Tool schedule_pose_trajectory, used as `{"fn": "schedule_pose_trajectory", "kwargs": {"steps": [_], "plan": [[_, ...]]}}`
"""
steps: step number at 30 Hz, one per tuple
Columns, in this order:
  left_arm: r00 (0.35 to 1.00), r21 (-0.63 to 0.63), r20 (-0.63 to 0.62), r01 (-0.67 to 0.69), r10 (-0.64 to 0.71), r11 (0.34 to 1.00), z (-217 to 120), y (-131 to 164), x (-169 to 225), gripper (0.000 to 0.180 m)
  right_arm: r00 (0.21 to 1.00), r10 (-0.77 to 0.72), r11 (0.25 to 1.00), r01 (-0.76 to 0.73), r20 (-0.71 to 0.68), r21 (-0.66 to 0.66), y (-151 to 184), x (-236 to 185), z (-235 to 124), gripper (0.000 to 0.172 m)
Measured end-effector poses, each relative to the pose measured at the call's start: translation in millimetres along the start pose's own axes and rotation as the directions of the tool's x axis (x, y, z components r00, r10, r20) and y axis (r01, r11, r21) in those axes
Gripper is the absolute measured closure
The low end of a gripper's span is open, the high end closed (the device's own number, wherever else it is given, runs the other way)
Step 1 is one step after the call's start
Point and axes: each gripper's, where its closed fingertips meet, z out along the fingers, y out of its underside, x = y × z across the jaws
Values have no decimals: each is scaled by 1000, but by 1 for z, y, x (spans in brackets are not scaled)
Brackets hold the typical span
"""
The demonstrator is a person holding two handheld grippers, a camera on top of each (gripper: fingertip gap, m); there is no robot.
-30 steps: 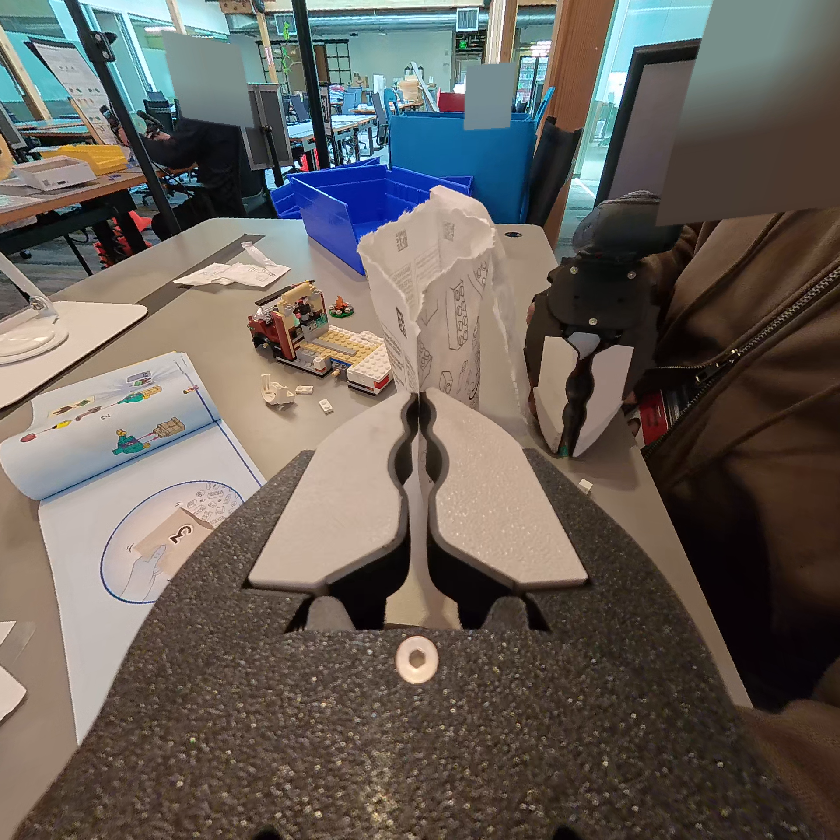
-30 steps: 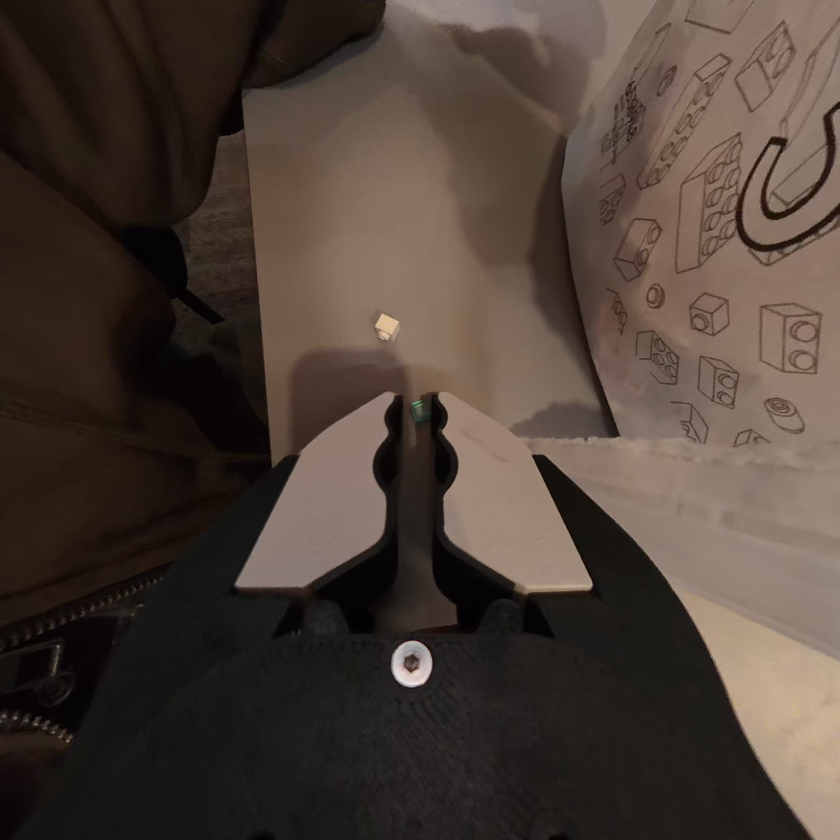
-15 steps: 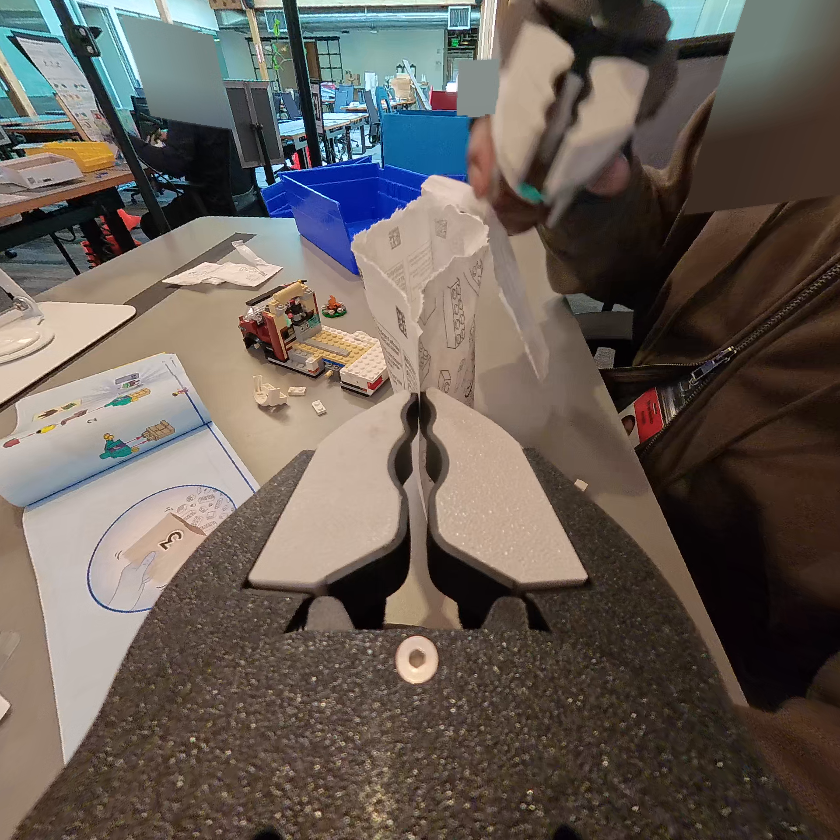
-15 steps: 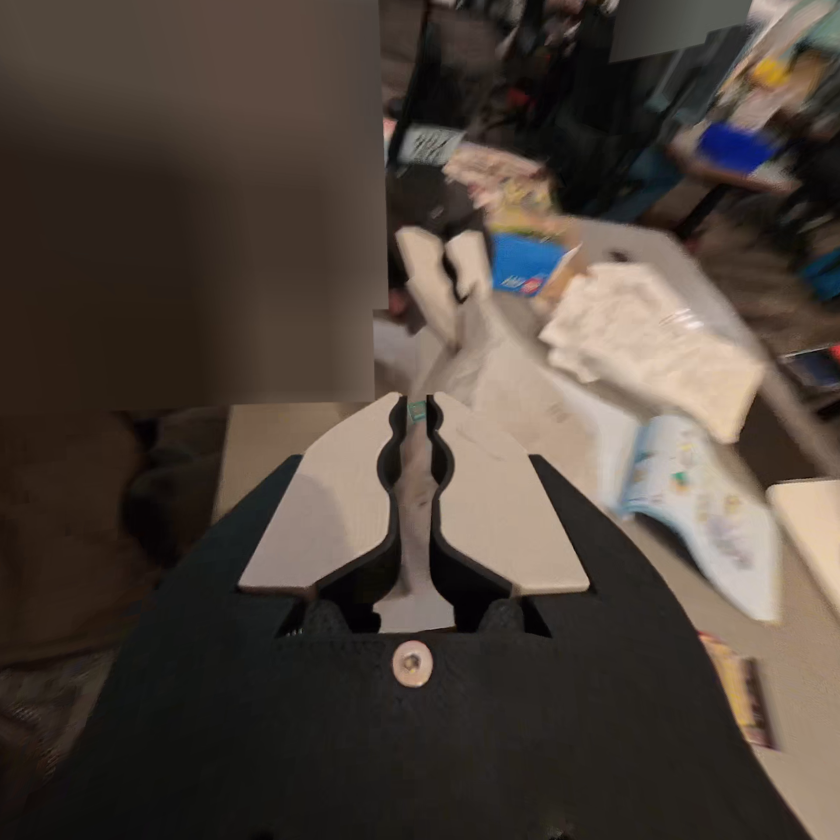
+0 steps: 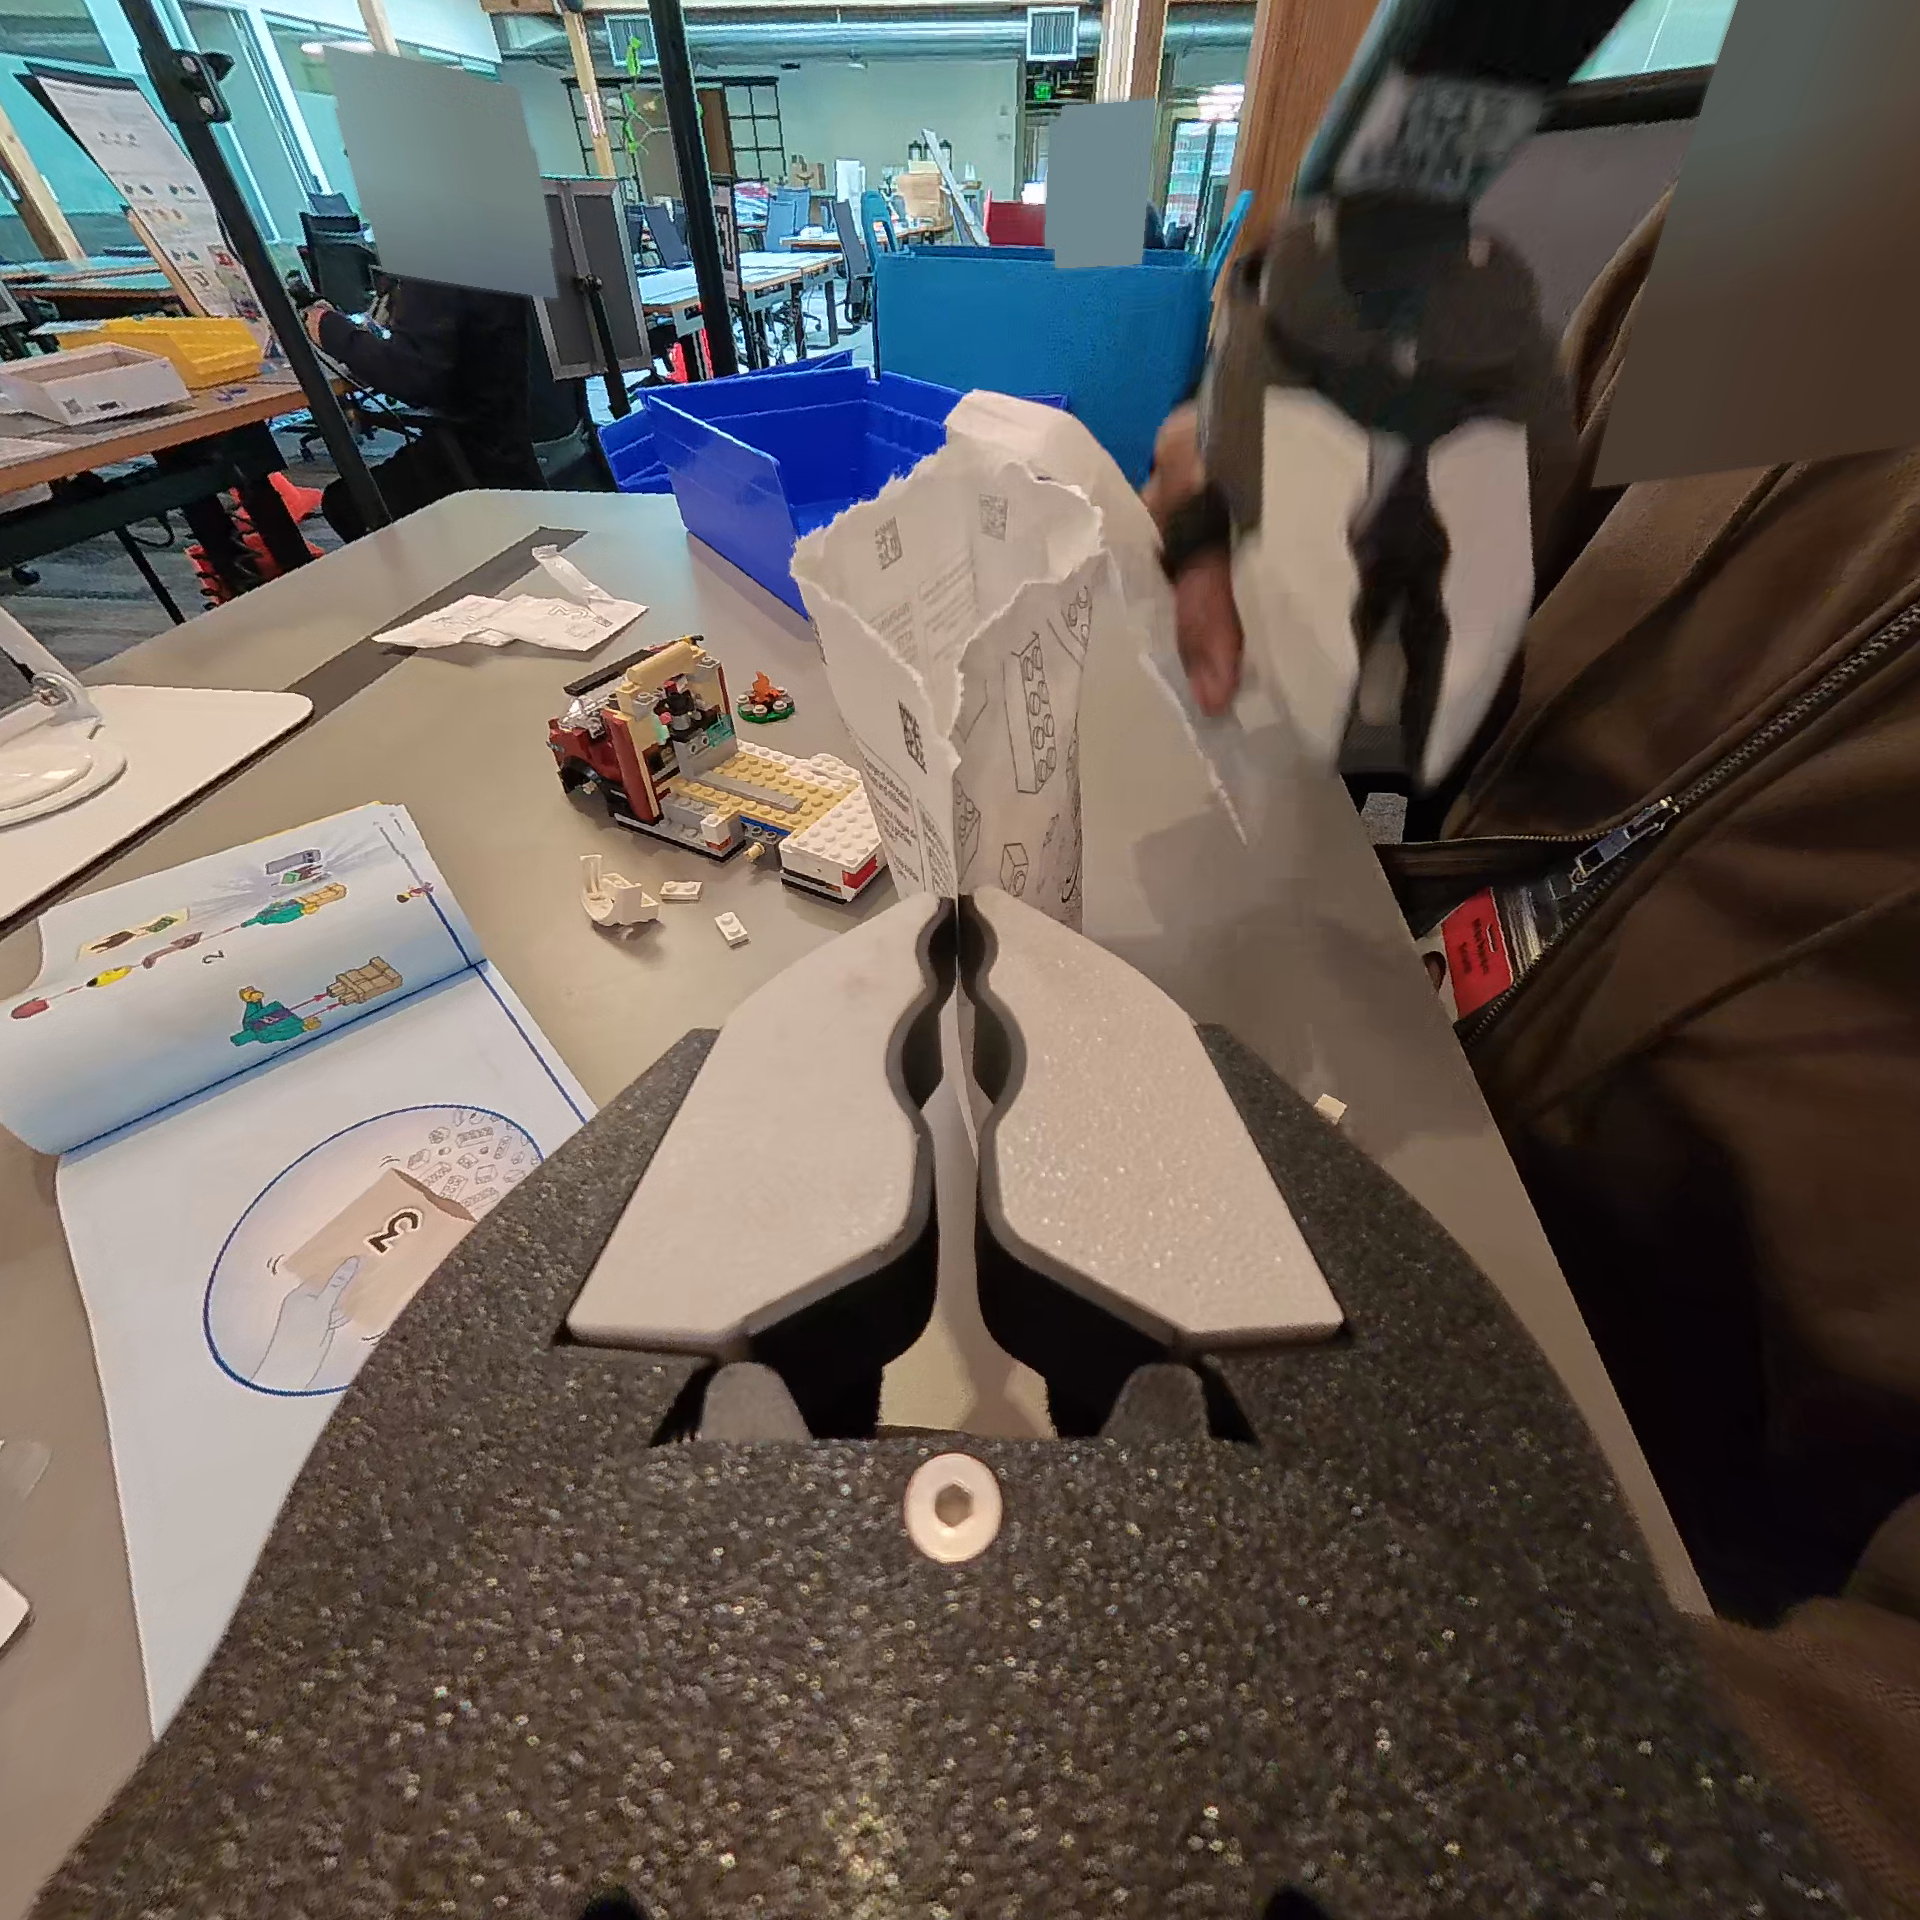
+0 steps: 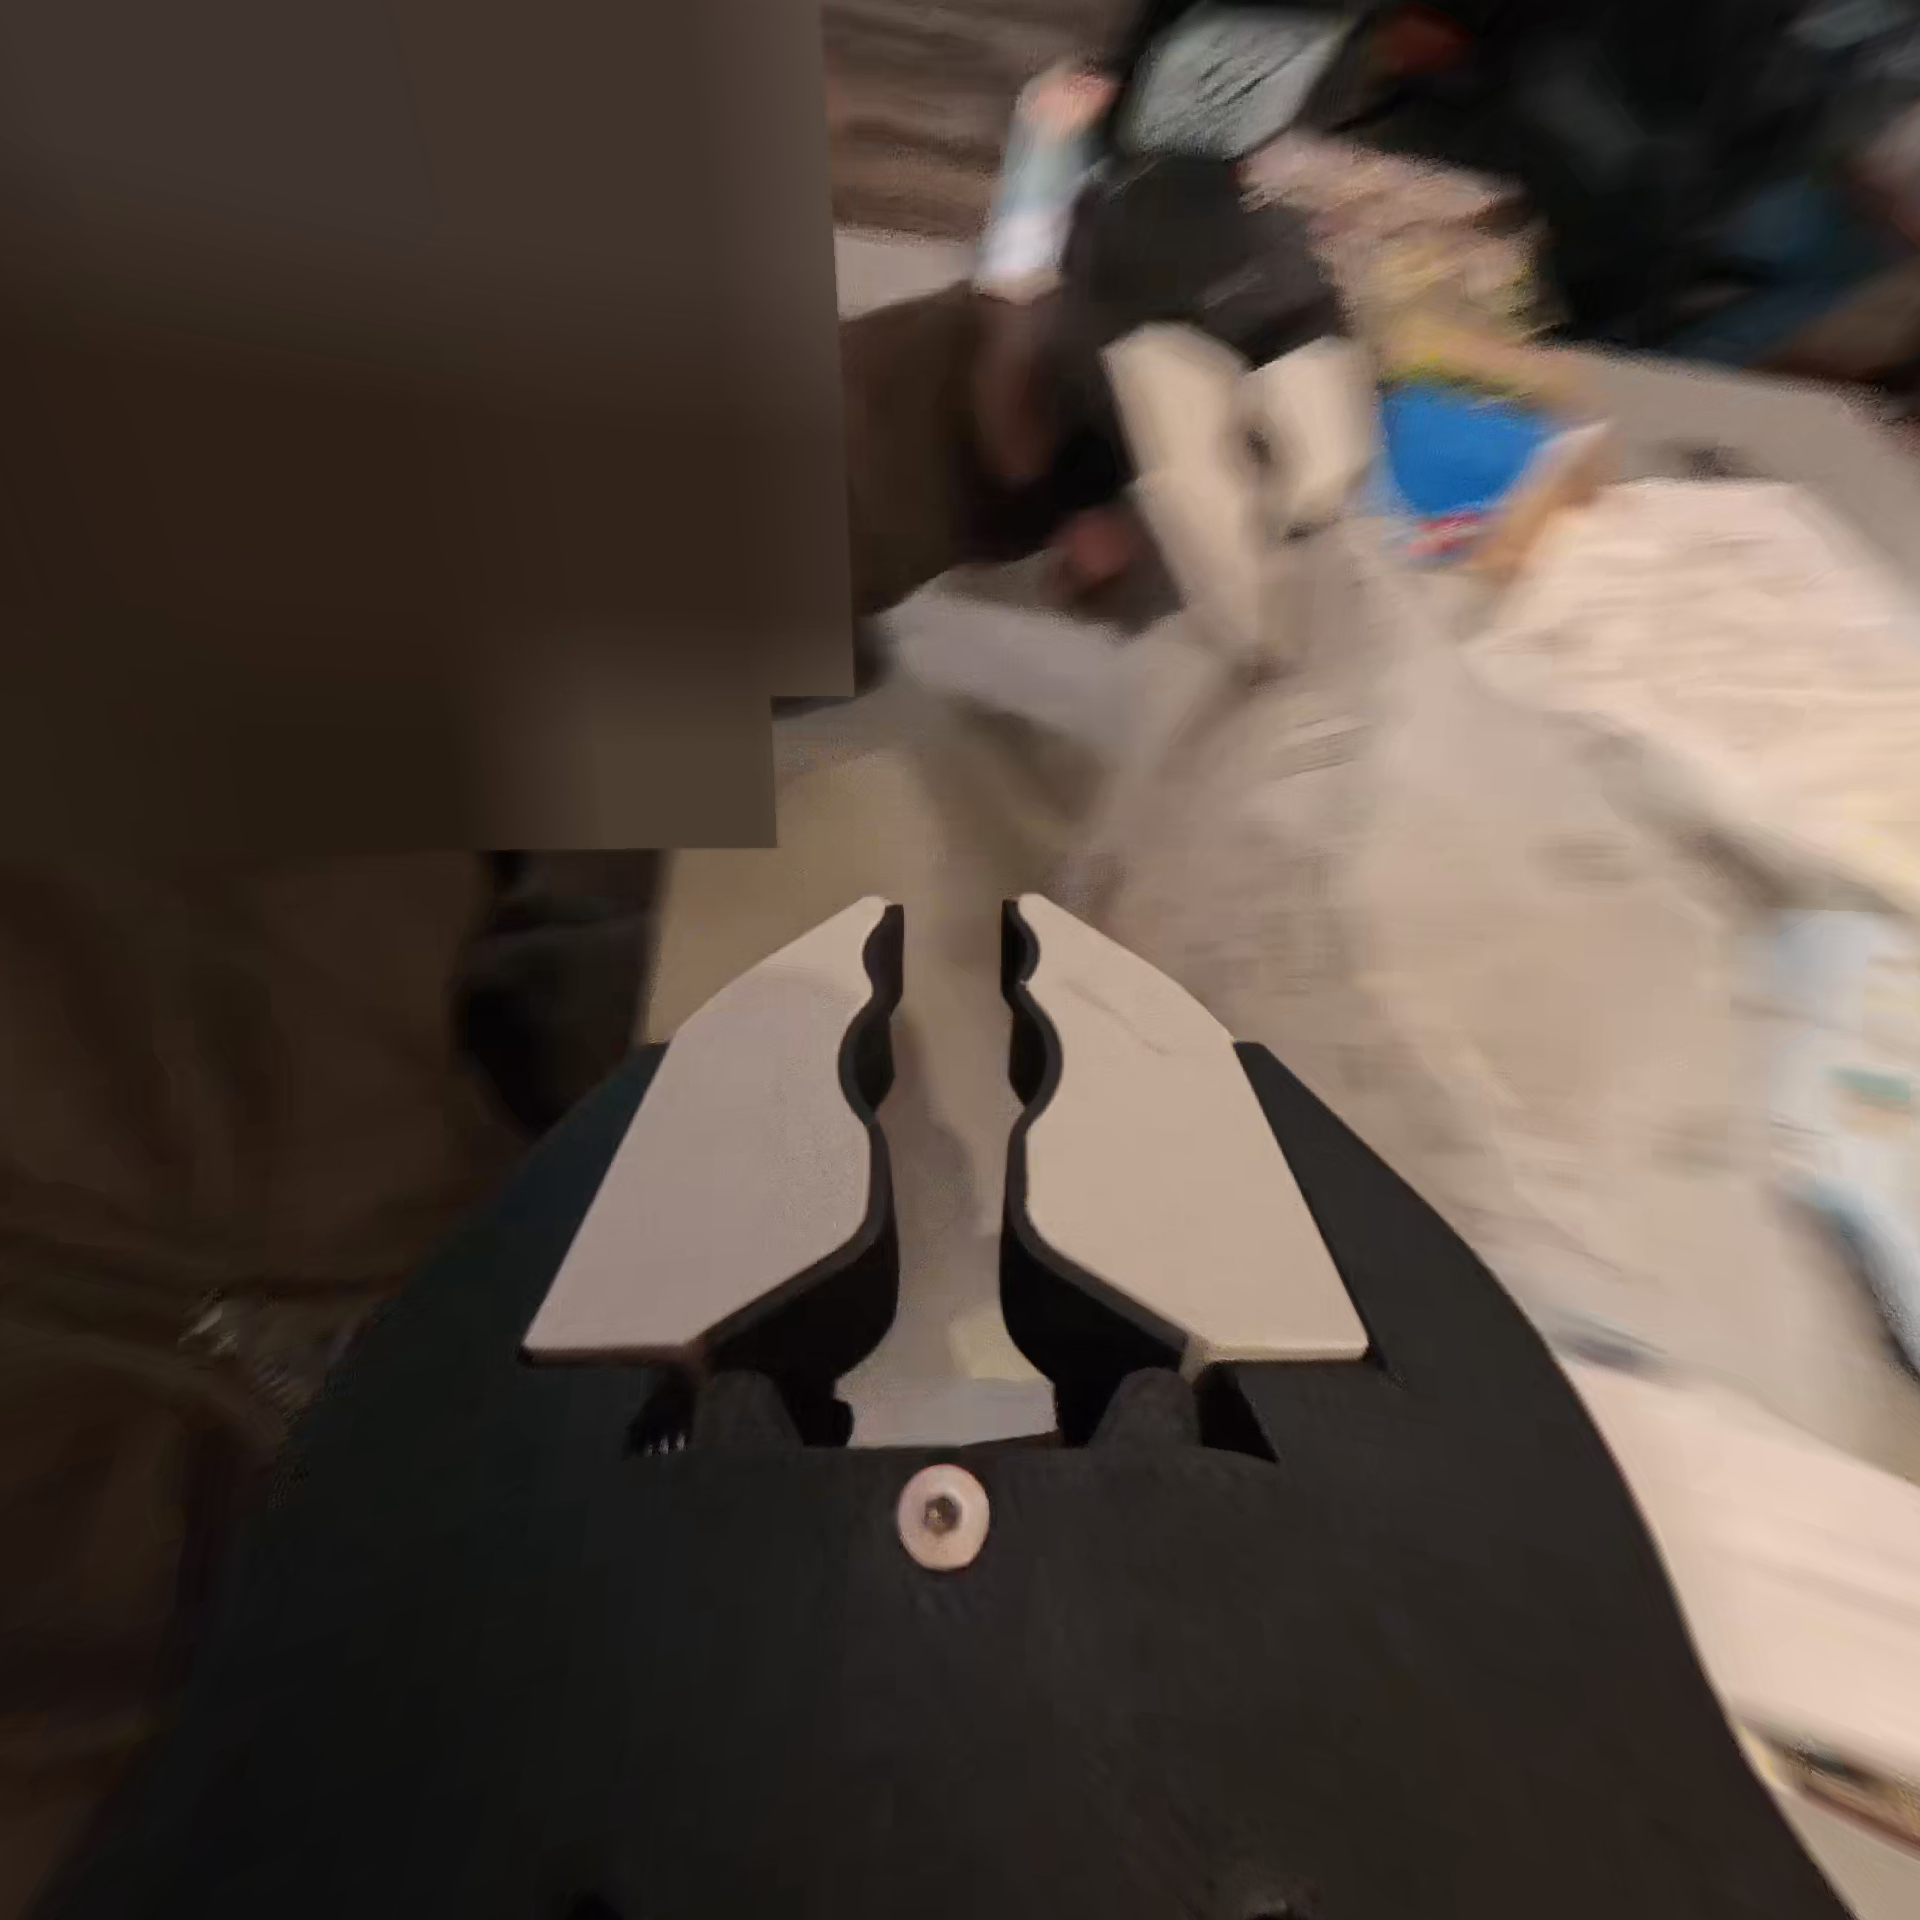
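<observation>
The left gripper (image 5: 956, 914) is clamped on the lower edge of a white paper bag (image 5: 966, 665) printed with brick outlines; both pads press on the paper, and the bag stands upright above the desk (image 5: 499, 727) with its torn top open. The right gripper (image 6: 951, 914) has its jaws parted with a clear gap and nothing between the pads. In the left wrist view it hangs in the air to the right of the bag's torn mouth, blurred, fingers pointing down, with a hand (image 5: 1195, 582) beside the bag's upper edge.

Left of the bag on the desk sits a partly built brick model (image 5: 717, 769) in red, tan and white, with a few loose pale pieces (image 5: 623, 899) just in front of it. An open instruction booklet (image 5: 260, 1039) lies farther left. A blue bin (image 5: 769, 468) stands behind the bag, and flattened white wrappers (image 5: 509, 623) lie near the far edge. 1 tiny pale piece (image 5: 1330, 1107) rests near the desk's right edge.
</observation>
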Motion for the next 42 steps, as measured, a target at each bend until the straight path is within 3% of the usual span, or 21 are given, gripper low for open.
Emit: {"fn": "schedule_pose_trajectory", "kwargs": {"steps": [5,9,12,16,21,26,29,32,37,42], "plan": [[1000,1,2,-5,5,1000,0,0,1,180,991,110,972,-91,79,-216,71,-27,61,142],[1000,2,1,-2,2,1000,0,0,1,180,988,137,958,-115,66,-264,86,-32,77,143],[1000,1,-1,-5,5,1000,0,0,1,180,989,136,958,-118,53,-260,87,-32,81,161],[1000,0,-3,-6,6,1000,1,0,2,180,990,129,963,-110,64,-244,83,-37,80,162],[1000,1,-3,-5,5,1000,1,-1,2,180,995,102,990,-99,24,-104,31,-27,40,162],[1000,0,-8,-3,3,1000,2,-1,2,180,945,78,995,-56,-317,78,-38,59,-39,162],[1000,1,-11,-5,5,1000,2,-1,3,180,905,83,994,-104,-417,-27,-29,101,-49,160],[1000,1,-10,-3,3,1000,2,0,3,180,907,94,988,-137,-411,-77,-18,110,-46,142],[1000,0,-17,-5,5,1000,2,0,4,180,924,181,983,-159,-337,91,-9,109,-82,134],[999,-3,-39,-6,6,1000,2,-1,9,180,915,297,945,-241,-273,221,40,112,-135,127]]}}
